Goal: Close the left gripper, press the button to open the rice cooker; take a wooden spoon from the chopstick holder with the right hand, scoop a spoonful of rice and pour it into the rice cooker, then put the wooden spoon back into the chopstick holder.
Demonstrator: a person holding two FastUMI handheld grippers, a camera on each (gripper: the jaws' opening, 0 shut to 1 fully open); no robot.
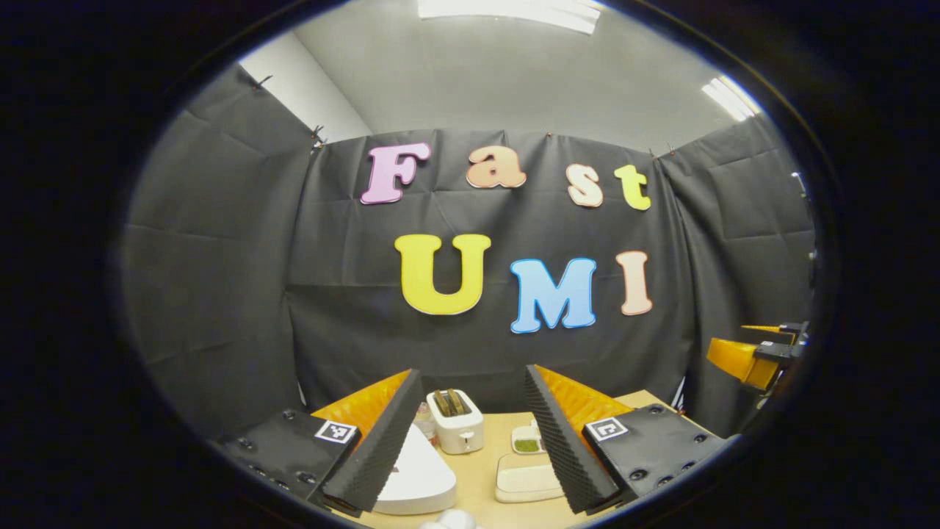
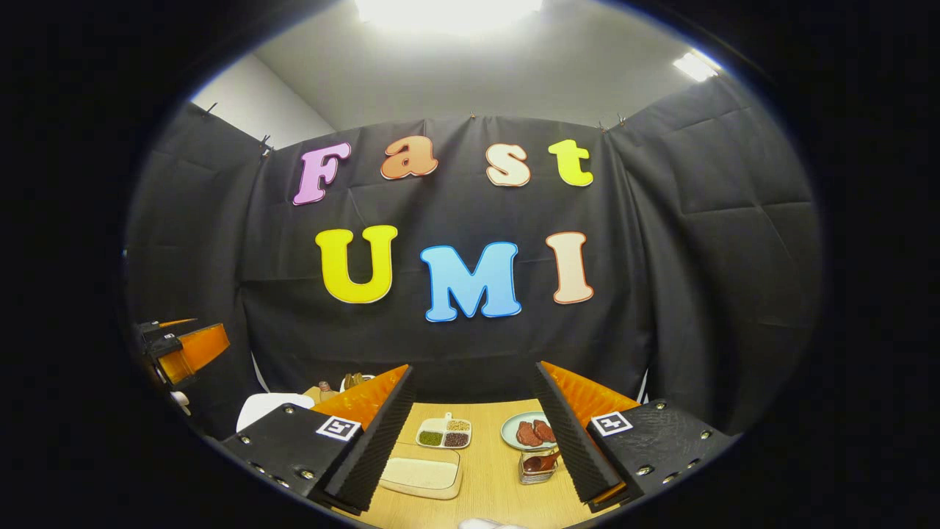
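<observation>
Rice cooker (image 1: 415, 470) white, lid down, low on wooden table (image 1: 485, 470), just beside toaster (image 1: 457, 420). Chopstick holder (image 2: 537, 464) beside plate of meat (image 2: 530, 431). Left gripper (image 1: 470, 441) fingers apart, empty. Right gripper (image 2: 474, 433) fingers apart, empty.

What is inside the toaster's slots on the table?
In the left gripper view, the white toaster holds brownish slices standing in its two top slots, likely bread. Only their top edges show; the rest is hidden inside the toaster body. The table beneath it is light wood.
</observation>
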